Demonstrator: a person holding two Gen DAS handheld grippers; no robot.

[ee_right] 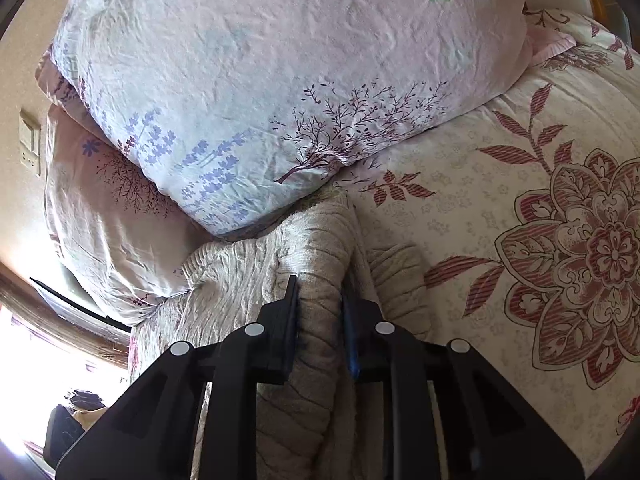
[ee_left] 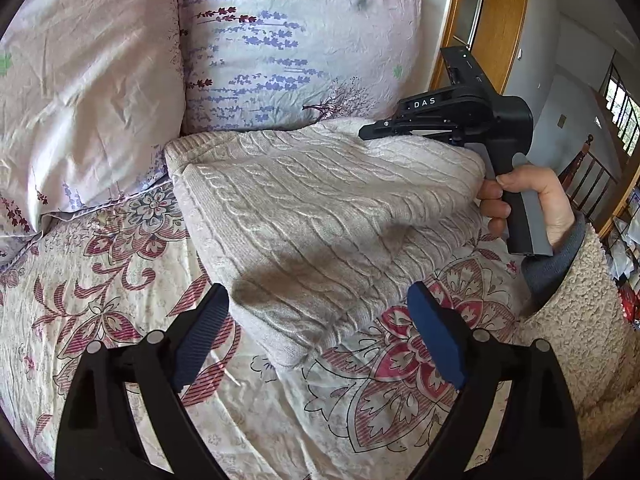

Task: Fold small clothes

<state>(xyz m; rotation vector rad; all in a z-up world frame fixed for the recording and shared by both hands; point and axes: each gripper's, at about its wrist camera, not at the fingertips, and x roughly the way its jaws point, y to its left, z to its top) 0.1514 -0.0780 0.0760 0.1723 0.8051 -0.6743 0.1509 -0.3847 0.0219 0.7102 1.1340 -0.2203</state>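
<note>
My left claw [ee_left: 318, 312] is spread wide with nothing in it, hovering just above the bedspread [ee_left: 120, 360], blue pads on either side of the lower corner of the sweater [ee_left: 320, 216]. That's a beige cable-knit one, lying on the bed with its far edge bumped up against the lavender-print pillows [ee_left: 280, 40]. My right claw [ee_right: 320, 300] is clamped on a bunched fold of the sweater [ee_right: 316, 360] along its right side, fabric squeezed between both fingers. From the left camera I can see my right hand [ee_left: 532, 204] wrapped around the handle, and that side of the knit looks lifted off the bed, sagging down toward the left claw.
</note>
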